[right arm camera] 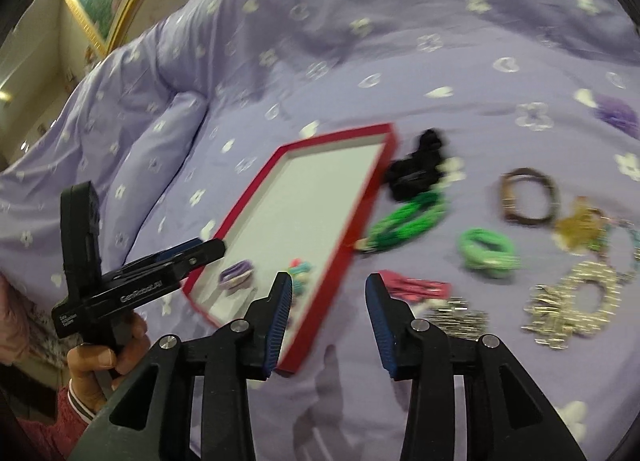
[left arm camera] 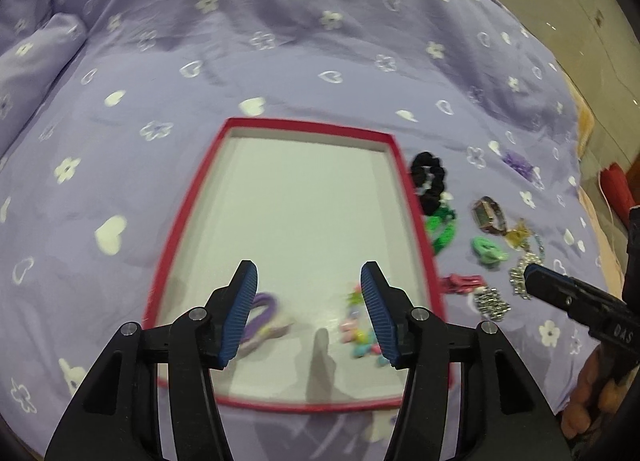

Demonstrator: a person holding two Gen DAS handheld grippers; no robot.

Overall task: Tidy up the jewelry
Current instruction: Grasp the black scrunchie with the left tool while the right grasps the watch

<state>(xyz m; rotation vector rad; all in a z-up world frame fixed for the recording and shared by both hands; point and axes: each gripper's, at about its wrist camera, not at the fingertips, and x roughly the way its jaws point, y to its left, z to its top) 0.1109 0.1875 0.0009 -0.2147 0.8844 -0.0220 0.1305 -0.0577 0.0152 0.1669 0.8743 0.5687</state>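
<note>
Red-rimmed tray (left arm camera: 416, 197) lies on the lilac bedspread (left arm camera: 280, 41). Near its front edge: purple hair ties (left arm camera: 266, 303) at left, coloured beads (left arm camera: 356, 335) at right. Left gripper (left arm camera: 309, 281) hovers above them, fingers released, nothing between. Beyond the tray's right edge, on the bedspread: black scrunchie (right arm camera: 420, 165), green bands (right arm camera: 486, 251), watch (right arm camera: 528, 197), silver chains (right arm camera: 576, 301). Right gripper (right arm camera: 328, 289) released, empty.

Empty left gripper (left arm camera: 309, 277) above red-rimmed tray (left arm camera: 404, 165) on lilac bedspread (left arm camera: 280, 41)
</note>
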